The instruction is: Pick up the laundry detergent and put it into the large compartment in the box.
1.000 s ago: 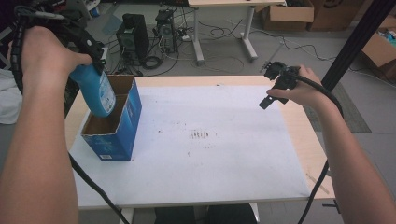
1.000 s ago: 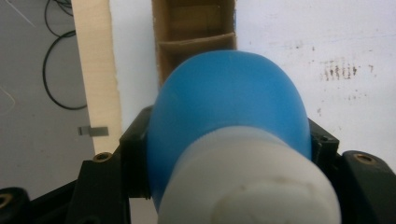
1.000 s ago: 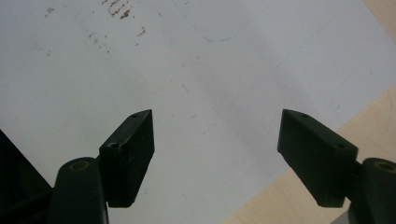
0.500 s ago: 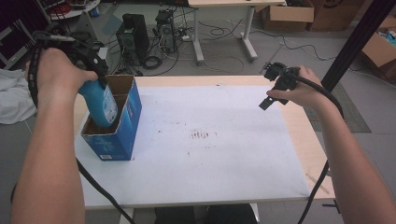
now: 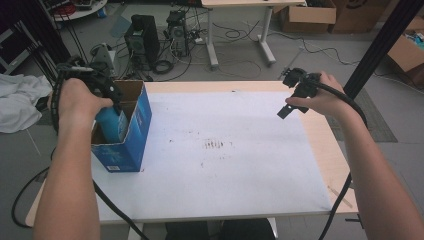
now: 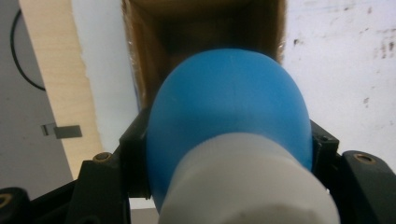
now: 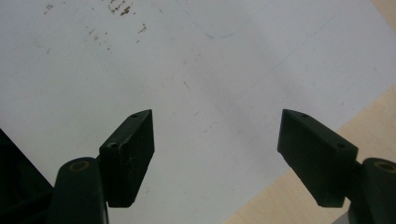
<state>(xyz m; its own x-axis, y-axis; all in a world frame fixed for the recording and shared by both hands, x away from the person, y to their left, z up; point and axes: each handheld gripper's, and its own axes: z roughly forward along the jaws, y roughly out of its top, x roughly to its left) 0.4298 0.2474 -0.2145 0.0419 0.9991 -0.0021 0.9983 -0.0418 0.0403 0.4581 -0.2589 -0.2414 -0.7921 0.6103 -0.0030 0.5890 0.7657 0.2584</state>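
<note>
A blue bottle (image 5: 114, 124) with a white cap (image 6: 247, 186) is held upside down, its rounded blue end (image 6: 229, 107) inside an open blue cardboard box (image 5: 131, 134) at the table's left. My left gripper (image 5: 107, 92) is shut on the bottle, with one black jaw on each side of it in the left gripper view. My right gripper (image 5: 290, 97) hovers over the table's far right part, open, with nothing between its fingers (image 7: 130, 154).
The table (image 5: 225, 160) has a white top with small brown stains (image 5: 215, 145) near the middle and bare wood edges (image 5: 330, 150). Computer cases, cables and cardboard boxes lie on the floor beyond it. A black post (image 5: 380, 45) stands at the right.
My left gripper has lowered the blue bottle from above the box down into it. The right gripper has stayed in place, open.
</note>
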